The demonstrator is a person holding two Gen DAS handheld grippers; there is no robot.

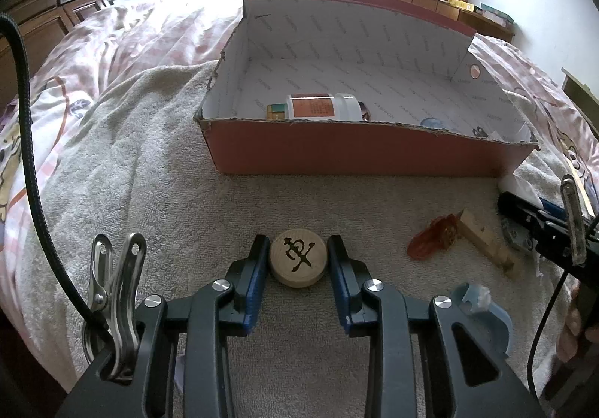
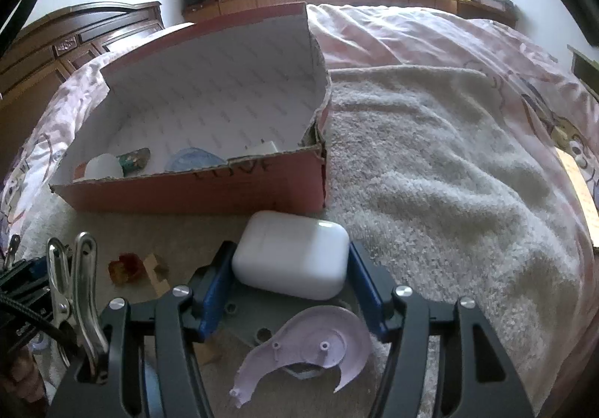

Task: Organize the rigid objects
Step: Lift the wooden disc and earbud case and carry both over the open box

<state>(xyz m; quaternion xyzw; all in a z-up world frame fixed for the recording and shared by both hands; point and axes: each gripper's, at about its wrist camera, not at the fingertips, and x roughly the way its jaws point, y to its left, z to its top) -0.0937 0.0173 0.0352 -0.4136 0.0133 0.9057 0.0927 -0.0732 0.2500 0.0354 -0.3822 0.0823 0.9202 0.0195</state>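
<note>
An open red cardboard box [image 1: 359, 156] with a white printed lining stands on a grey towel [image 1: 157, 193] spread over the bed; inside lie a white jar [image 1: 324, 107] on its side with an orange label whose print is too small to read, a small green item just left of it, a pale blue piece [image 2: 194, 159] and a white block [image 2: 262, 147] toward the other end. Dark handwriting on the box's outer front wall cannot be made out. The left tongs [image 1: 298, 260] are narrowed onto a round wooden chess piece [image 1: 298, 260] carved with 1 black Chinese character, both blue pads touching its sides. The right tongs [image 2: 290, 260] are closed on a white earbud case [image 2: 290, 260], above a grey part and a lilac plastic shard [image 2: 310, 347]. Nearby on the towel lie a red translucent piece [image 1: 434, 238] and a wooden block [image 1: 486, 242]
</note>
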